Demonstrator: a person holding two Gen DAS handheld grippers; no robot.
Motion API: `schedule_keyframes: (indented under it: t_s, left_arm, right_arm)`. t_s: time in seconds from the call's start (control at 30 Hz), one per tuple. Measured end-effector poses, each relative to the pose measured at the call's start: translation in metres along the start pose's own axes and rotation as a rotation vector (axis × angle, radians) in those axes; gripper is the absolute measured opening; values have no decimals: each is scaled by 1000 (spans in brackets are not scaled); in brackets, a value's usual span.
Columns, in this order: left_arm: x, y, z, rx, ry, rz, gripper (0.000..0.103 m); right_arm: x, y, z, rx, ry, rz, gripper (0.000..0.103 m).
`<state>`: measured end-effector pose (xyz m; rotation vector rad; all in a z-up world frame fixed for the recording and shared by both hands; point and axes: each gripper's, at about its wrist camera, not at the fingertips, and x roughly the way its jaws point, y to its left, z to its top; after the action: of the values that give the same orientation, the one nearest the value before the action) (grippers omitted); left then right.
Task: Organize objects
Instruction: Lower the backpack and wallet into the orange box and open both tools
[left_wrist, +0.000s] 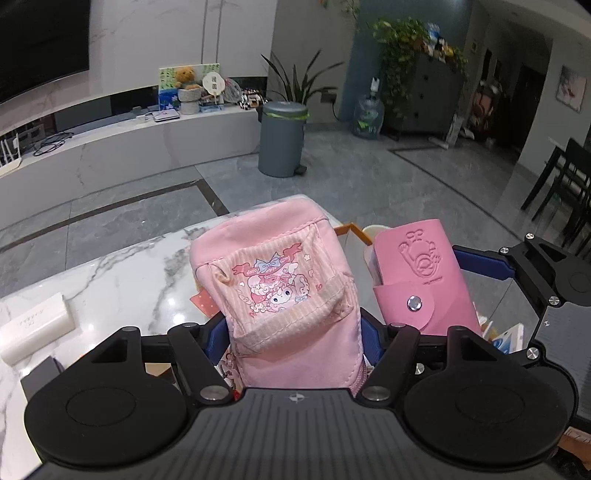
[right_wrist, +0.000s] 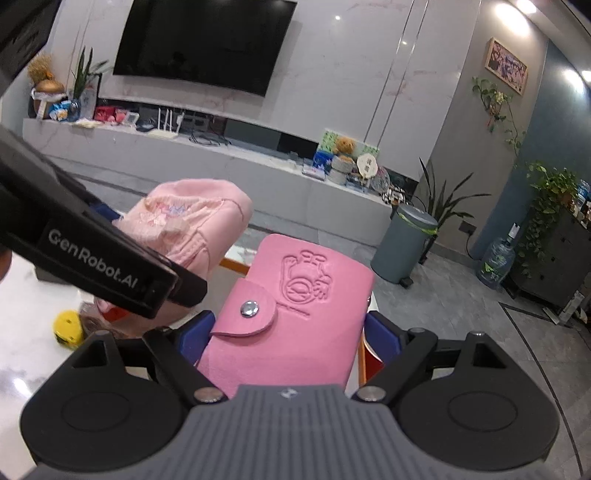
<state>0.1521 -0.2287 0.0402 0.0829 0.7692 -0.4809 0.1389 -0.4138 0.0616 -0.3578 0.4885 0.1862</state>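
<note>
Pink pouch, cartoon print on its front pocket: we hold it clenched between the left gripper fingers, lifted above the marble table.

Pink wallet, snap flap, embossed figure: we grasp it in the right gripper fingers, just beside the pouch.

Orange-edged box: it sits on the table behind both items; a white cup-like thing shows at its rim, the rest hidden.

Progress, as we judge it: two items picked up, neither yet put away. A white box and a yellow object remain loose on the table.
</note>
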Motion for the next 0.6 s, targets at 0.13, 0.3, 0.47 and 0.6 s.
schedule_keyframes:
  t_s: [0.13,0.3,0.47,0.6]
  left_arm:
    - [14,-9,1,28,40,0,79]
    - [32,-20,-2,82,106,22,79]
    - [47,-21,-3,87,143,30,79]
    - [57,-19,-5,98,185,39,79]
  right_arm:
    - [20,-4,-9,-27,41,-12,88]
    - [42,-5,-18,-63,83,-19,88]
    - [62,0,-21,-108,113,-11,88]
    - [75,4,-26,-143,135,-2,87]
